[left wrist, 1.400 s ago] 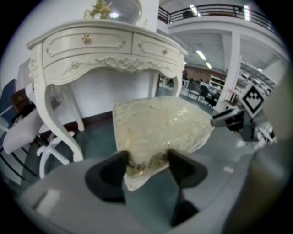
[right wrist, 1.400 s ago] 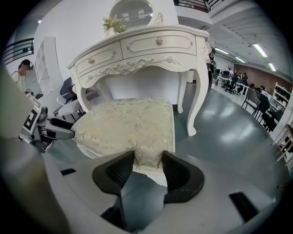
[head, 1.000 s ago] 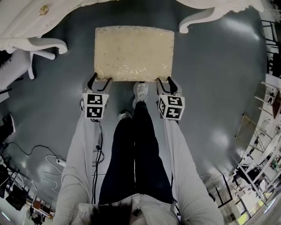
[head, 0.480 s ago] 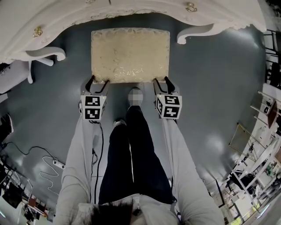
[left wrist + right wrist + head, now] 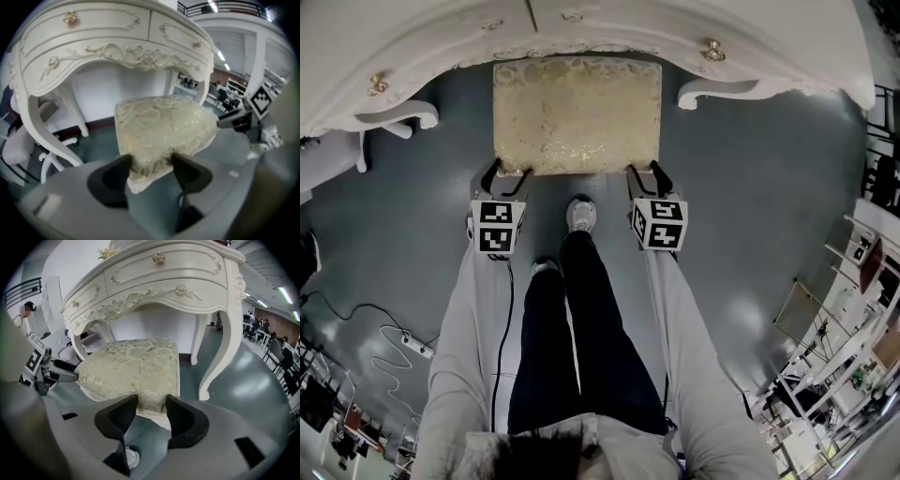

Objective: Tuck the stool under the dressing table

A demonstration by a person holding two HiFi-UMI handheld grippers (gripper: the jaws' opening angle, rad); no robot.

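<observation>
The stool (image 5: pixel 577 114) has a cream, gold-patterned cushion and stands between the legs of the white dressing table (image 5: pixel 609 26), its far edge at the table's front. My left gripper (image 5: pixel 508 172) is shut on the cushion's near left corner (image 5: pixel 147 161). My right gripper (image 5: pixel 642 172) is shut on the near right corner (image 5: pixel 151 403). In the right gripper view the stool (image 5: pixel 131 369) sits under the table's carved apron (image 5: pixel 154 294).
The table's curved legs stand at left (image 5: pixel 394 117) and right (image 5: pixel 712 92) of the stool. My foot (image 5: pixel 580 215) is just behind the stool. A cable and power strip (image 5: pixel 412 345) lie on the grey floor at left. Shelving (image 5: pixel 848 328) fills the right side.
Both grippers and the stool have moved forward toward the table. The stool's far edge now reaches the table's front; the table shows more in view.
</observation>
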